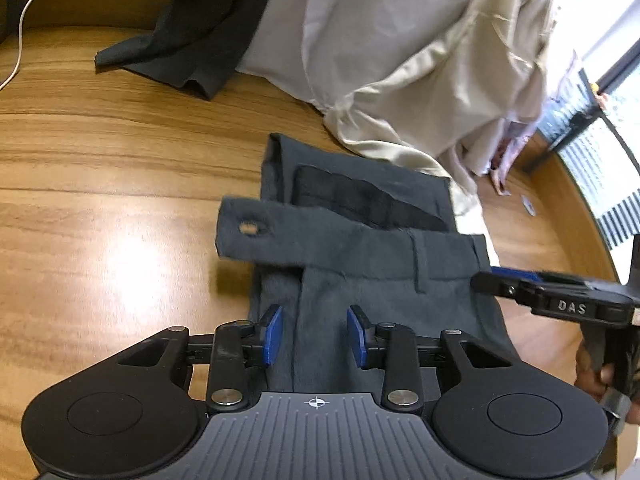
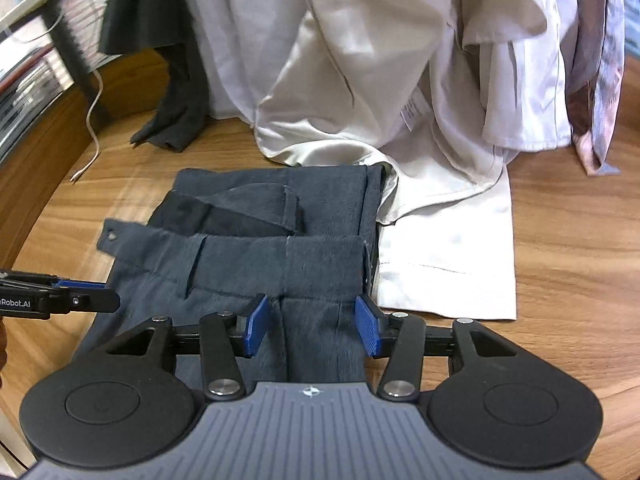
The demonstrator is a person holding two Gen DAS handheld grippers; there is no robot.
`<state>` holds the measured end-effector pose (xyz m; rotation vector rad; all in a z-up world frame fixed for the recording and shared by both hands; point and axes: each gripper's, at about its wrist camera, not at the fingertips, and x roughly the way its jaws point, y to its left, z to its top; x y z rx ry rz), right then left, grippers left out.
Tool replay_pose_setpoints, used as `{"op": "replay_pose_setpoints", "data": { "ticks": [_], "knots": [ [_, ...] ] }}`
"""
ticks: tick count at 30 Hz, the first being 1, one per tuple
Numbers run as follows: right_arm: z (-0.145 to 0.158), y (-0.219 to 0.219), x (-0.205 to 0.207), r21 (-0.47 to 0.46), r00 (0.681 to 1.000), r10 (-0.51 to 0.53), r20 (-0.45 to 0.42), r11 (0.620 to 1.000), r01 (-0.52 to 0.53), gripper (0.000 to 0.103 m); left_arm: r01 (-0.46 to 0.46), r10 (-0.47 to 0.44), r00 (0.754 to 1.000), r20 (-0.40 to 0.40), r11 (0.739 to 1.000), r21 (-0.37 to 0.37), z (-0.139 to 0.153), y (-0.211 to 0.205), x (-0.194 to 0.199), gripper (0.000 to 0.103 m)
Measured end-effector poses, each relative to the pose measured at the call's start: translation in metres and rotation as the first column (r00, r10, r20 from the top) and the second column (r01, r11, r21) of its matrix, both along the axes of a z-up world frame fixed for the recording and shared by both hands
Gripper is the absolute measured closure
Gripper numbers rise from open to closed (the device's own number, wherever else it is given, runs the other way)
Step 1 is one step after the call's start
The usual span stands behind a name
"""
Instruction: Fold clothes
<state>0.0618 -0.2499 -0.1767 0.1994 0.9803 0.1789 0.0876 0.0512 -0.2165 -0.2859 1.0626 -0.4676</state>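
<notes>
At the far left, a white cable trailed over the wooden tabletop. Beside it, the left gripper hovered over the grey trousers, fingers spread and grasping nothing. Those trousers lay flat mid-tabletop, with the waistband tab sticking out leftward. Further right, the right gripper was likewise released above the waistband. Behind and rightward, a cream garment and piled clothes touched the trousers' edge.
</notes>
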Motion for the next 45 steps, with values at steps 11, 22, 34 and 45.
{"op": "replay_pose_setpoints", "data": {
  "ticks": [11,22,34,45],
  "knots": [
    [0.002,-0.01,0.0,0.026,0.996,-0.062,0.06,0.998,0.061,0.087,-0.006,0.012,0.997,0.072,0.996,-0.085,0.021,0.0,0.006,0.086],
    [-0.012,-0.008,0.011,-0.068,0.995,-0.051,0.09,0.996,0.057,0.083,0.06,-0.061,0.994,0.085,0.998,0.006,-0.002,-0.019,0.032,0.085],
    [0.027,-0.01,-0.005,-0.07,0.989,0.009,0.146,0.998,0.002,0.073,0.014,-0.009,0.997,0.074,0.998,-0.068,0.025,0.013,0.023,0.079],
    [0.03,0.032,-0.028,0.115,0.98,0.179,0.09,0.975,-0.189,0.102,0.149,-0.152,0.988,0.004,0.965,-0.217,0.022,-0.008,-0.004,0.088]
  ]
}}
